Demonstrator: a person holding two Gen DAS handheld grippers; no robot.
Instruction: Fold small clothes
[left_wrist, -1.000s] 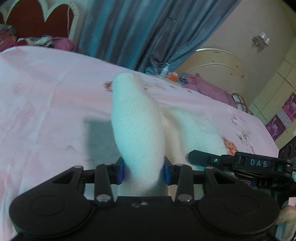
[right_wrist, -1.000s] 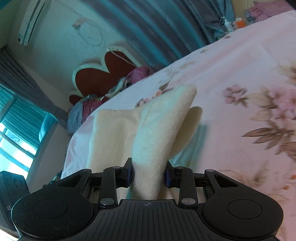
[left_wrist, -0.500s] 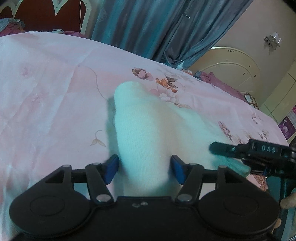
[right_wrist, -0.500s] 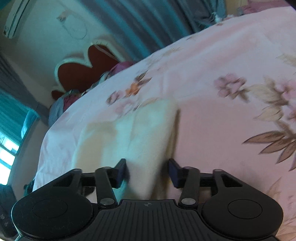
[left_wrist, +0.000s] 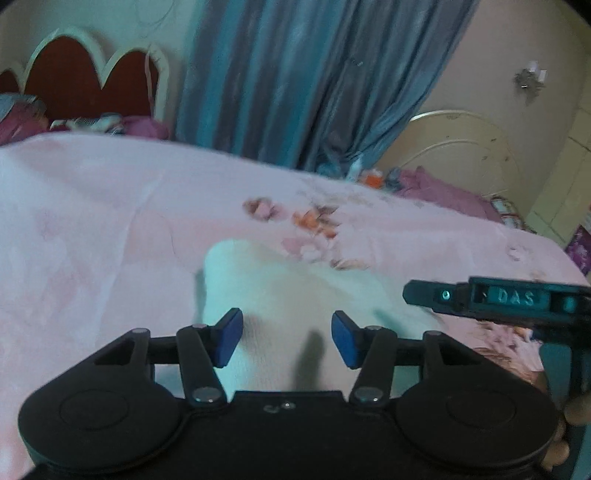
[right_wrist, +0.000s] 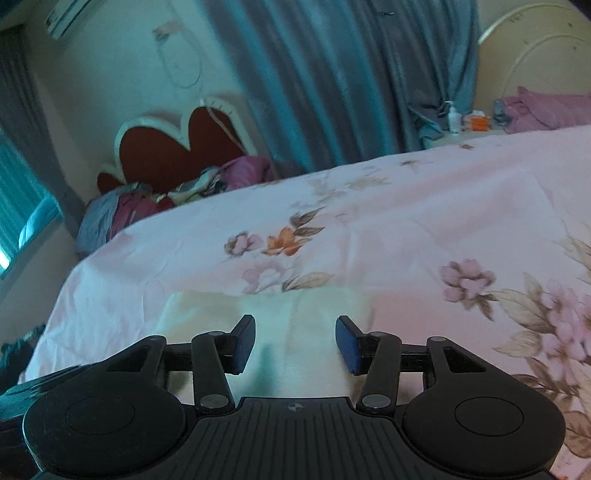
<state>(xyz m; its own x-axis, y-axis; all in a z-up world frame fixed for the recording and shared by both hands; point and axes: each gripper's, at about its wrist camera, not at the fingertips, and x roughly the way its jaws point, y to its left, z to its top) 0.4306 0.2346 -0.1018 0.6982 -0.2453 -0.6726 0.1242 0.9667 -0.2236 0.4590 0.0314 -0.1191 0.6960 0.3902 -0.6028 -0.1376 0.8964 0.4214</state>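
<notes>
A small white knit garment (left_wrist: 280, 295) lies flat on the pink floral bedsheet (left_wrist: 92, 229). My left gripper (left_wrist: 286, 339) is open just above its near part, blue pads apart on either side and holding nothing. In the right wrist view the same garment (right_wrist: 295, 314) looks cream and lies flat under my right gripper (right_wrist: 295, 343), which is also open and empty. The right gripper's black body also shows at the right edge of the left wrist view (left_wrist: 498, 299).
The bedsheet (right_wrist: 424, 221) spreads wide ahead of both grippers. A red scalloped headboard (right_wrist: 177, 147) with piled bedding (right_wrist: 177, 195) stands at the far end. Blue curtains (left_wrist: 295, 81) hang behind, with bottles on a small table (right_wrist: 458, 122).
Both grippers were shut on raised folds of the garment one second ago. They have opened and let go, and the garment now lies flat on the sheet. Both grippers have pulled back slightly.
</notes>
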